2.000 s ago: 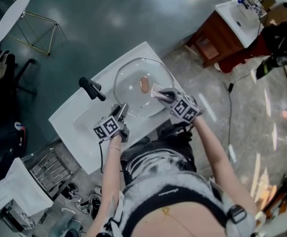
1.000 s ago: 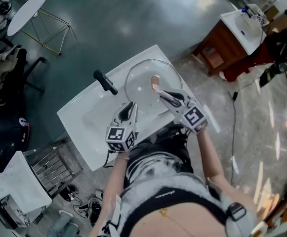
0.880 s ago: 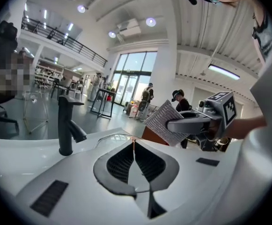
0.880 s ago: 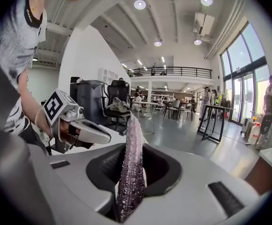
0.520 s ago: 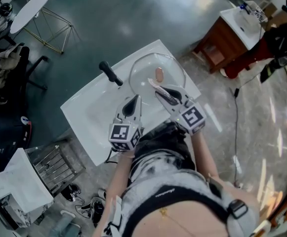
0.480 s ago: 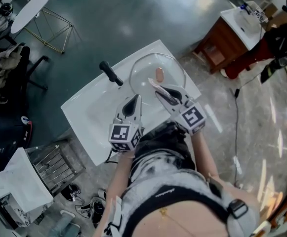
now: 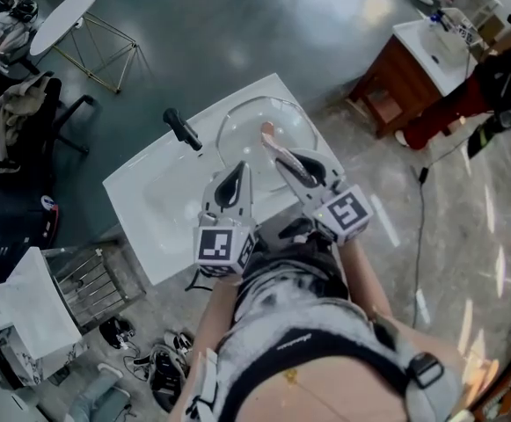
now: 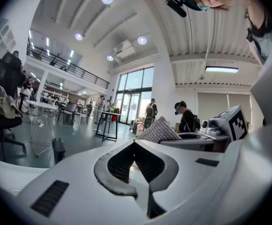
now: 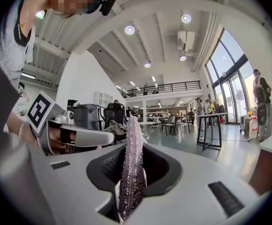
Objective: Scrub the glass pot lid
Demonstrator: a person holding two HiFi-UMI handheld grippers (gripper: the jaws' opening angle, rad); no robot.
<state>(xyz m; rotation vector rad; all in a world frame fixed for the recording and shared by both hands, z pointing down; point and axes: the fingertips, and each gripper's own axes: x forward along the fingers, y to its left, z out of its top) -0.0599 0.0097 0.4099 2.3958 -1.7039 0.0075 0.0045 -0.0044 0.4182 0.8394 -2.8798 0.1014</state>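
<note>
While a glass pot lid [image 7: 242,121] lies flat on the right half of a white washbasin [image 7: 141,196], its brownish knob [image 7: 266,130] facing up, a person standing at the basin's near edge holds a gripper in each hand over that edge. The left gripper [image 7: 236,172] has its fingers pressed together with nothing between them, and its own camera shows the dark pads meeting in a thin seam. The right gripper [image 7: 292,167] pinches a glittery, silver-mauve scrubbing cloth [image 7: 272,148]. In the right gripper view the cloth stands upright between the fingers against the open hall. From overhead the cloth's free end overlaps the lid beside the knob, but that view does not show whether it touches the glass. The two grippers sit side by side and apart, each carrying a cube with square markers: the left cube [image 7: 220,246] is near the person's waist, and the right cube [image 7: 347,211] is just off the basin's near corner. A black tap [image 7: 181,130] stands on the washbasin to the left of the lid. Beyond it stretches a dark, glossy floor with a round white table [image 7: 57,20] and a black office chair [image 7: 26,121] at upper left. A wooden cabinet [image 7: 396,82] topped by another white basin is at upper right, and a wire rack [image 7: 97,280] sits on the floor at lower left.
</note>
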